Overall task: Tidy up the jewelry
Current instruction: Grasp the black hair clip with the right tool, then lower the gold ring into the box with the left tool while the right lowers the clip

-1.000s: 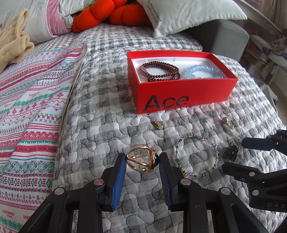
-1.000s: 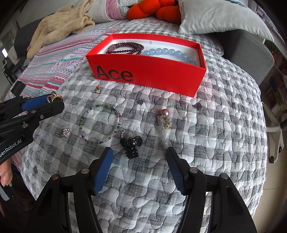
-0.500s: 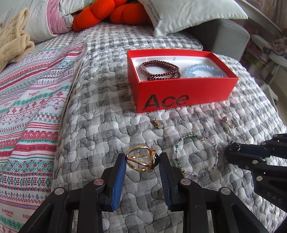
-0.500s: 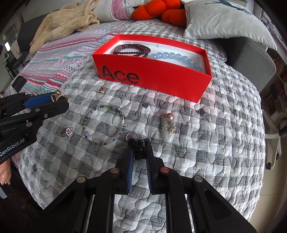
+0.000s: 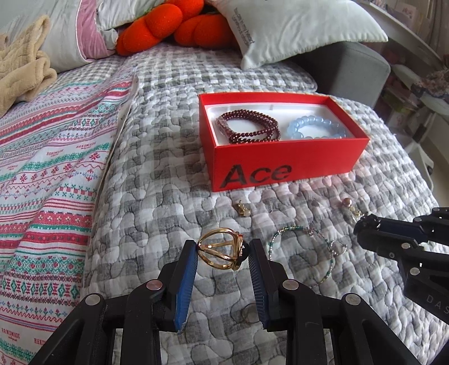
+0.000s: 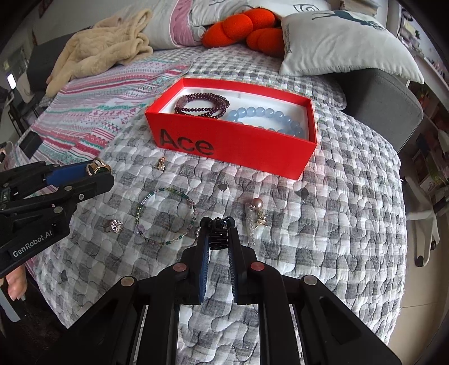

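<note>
My left gripper (image 5: pixel 223 251) is shut on a gold ring (image 5: pixel 221 248) and holds it above the quilt. My right gripper (image 6: pixel 218 228) is shut on a black hair clip (image 6: pixel 218 234), lifted just off the quilt. The red "Ace" box (image 5: pixel 280 171) holds a dark red bead bracelet (image 5: pixel 249 126) and a pale blue bead bracelet (image 5: pixel 314 127). A green beaded bangle (image 6: pixel 165 214), a small gold earring (image 6: pixel 162 163), a sparkly ring (image 6: pixel 114 225) and a pearl earring (image 6: pixel 256 202) lie on the quilt.
The grey checked quilt (image 6: pixel 336 224) drops off at the right and near edges. A striped blanket (image 5: pixel 42 182) lies left. Pillows (image 6: pixel 345 42), an orange plush (image 6: pixel 247 25) and a beige throw (image 6: pixel 103 47) sit behind the box.
My right gripper moved forward, closed on the black hair clip and lifted it slightly. My left gripper kept holding the gold ring in place.
</note>
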A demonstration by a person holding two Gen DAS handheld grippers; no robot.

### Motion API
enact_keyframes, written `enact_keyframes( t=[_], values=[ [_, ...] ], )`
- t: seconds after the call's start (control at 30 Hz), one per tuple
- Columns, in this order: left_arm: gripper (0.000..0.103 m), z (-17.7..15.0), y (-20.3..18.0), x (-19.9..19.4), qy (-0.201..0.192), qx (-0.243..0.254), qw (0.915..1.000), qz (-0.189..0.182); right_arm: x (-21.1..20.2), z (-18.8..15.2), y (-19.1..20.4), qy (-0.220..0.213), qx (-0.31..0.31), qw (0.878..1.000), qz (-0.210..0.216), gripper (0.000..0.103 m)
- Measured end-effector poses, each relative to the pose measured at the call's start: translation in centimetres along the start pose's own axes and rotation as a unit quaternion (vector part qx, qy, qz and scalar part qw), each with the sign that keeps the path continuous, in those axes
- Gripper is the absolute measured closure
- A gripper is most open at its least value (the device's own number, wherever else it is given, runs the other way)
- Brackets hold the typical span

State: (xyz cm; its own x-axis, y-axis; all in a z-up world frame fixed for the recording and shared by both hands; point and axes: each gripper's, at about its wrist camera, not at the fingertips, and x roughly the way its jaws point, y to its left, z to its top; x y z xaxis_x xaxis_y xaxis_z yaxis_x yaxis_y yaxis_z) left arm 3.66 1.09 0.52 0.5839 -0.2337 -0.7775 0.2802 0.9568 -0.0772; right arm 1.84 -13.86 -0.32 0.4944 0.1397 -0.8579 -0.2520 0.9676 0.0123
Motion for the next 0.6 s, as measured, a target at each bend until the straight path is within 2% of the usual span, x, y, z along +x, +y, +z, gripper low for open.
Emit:
enact_keyframes(
  t=[0.37,0.6],
  values=[
    [0.072,3.6,-1.0,0.3,-0.058,-0.005,0.9983,-0.007,-2.9,3.7,-3.7,-0.087,0.049,0.995,0.014,0.089],
    [0.072,5.7,-1.5,2.3,-0.078,-0.004,0.9969,-0.010,-2.6,5.9,-5.3,-0.127,0.060,0.990,0.027,0.089]
  ],
)
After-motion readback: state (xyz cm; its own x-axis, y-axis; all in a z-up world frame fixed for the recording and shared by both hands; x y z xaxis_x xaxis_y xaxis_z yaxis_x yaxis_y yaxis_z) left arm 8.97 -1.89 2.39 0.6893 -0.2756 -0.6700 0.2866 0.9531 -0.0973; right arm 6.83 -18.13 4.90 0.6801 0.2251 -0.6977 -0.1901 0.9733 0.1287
